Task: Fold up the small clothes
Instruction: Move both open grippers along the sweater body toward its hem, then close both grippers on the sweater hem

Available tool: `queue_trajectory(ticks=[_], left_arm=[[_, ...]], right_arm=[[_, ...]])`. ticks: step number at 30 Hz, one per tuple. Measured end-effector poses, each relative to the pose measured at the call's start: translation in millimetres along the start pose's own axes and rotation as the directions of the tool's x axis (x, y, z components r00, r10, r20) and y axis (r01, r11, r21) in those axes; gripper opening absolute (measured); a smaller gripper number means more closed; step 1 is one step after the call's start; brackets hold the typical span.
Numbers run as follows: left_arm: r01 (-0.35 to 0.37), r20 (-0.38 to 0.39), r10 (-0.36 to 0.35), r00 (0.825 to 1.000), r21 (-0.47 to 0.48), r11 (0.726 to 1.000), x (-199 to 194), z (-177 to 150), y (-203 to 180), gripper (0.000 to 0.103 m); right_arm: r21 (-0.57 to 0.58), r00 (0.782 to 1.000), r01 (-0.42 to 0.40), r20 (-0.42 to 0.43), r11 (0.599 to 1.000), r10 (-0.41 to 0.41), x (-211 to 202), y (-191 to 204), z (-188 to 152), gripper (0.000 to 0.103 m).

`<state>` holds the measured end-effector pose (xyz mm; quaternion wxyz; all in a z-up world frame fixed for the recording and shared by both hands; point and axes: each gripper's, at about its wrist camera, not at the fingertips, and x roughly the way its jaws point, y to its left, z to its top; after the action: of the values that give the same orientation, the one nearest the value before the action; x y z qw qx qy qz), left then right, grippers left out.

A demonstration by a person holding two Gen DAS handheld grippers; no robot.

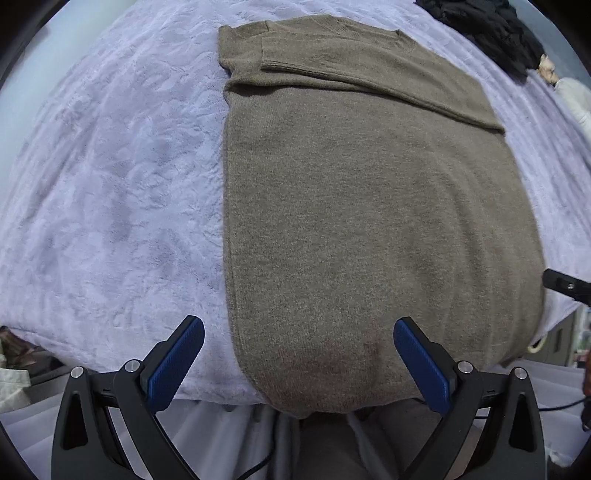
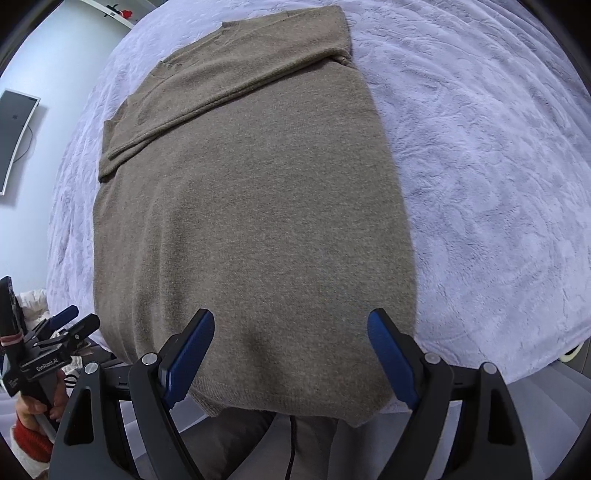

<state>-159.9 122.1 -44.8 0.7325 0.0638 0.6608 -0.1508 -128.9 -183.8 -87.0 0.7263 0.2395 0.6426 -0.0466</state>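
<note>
A brown knitted sweater lies flat on a pale lilac bedspread, both sleeves folded across its chest near the collar. Its hem hangs slightly over the near bed edge. My left gripper hovers open above the hem's left corner, blue pads wide apart, nothing between them. In the right wrist view the same sweater fills the middle, and my right gripper stands open over the hem's right part, holding nothing. The left gripper shows at the lower left of that view, held by a hand.
Dark clothing lies piled at the bed's far right corner. A monitor hangs on the wall left of the bed. Bare bedspread spreads right of the sweater. A person's grey trouser legs stand at the near edge.
</note>
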Motion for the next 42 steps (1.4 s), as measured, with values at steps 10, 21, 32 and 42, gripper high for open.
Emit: queue_trajectory(ticks=[10,21,32,42], left_arm=[[0.305,-0.070,-0.305,0.950,-0.019,0.952,29,-28,33,0.103],[0.473,-0.069,-0.476,0.877,-0.053,0.879,37,-24,25,0.103],[0.480,-0.149,-0.480,0.864,-0.039,0.876,52,-40,-3,0.096],[0.506,-0.088,-0.518,0.851,-0.129,0.853,32,-37,17,0.019]], right_arm=[[0.076,0.992,-0.123,-0.030,0.989,0.126,1,-56,-25,0.087],[0.187,0.916,-0.377,-0.070,0.907,0.395,34,-77,-40,0.087],[0.230,0.843,-0.485,-0.132,0.844,0.521,54,-72,-48,0.087],[0.243,0.767,-0.610,-0.056,0.754,0.639,31,-60,-43,0.012]])
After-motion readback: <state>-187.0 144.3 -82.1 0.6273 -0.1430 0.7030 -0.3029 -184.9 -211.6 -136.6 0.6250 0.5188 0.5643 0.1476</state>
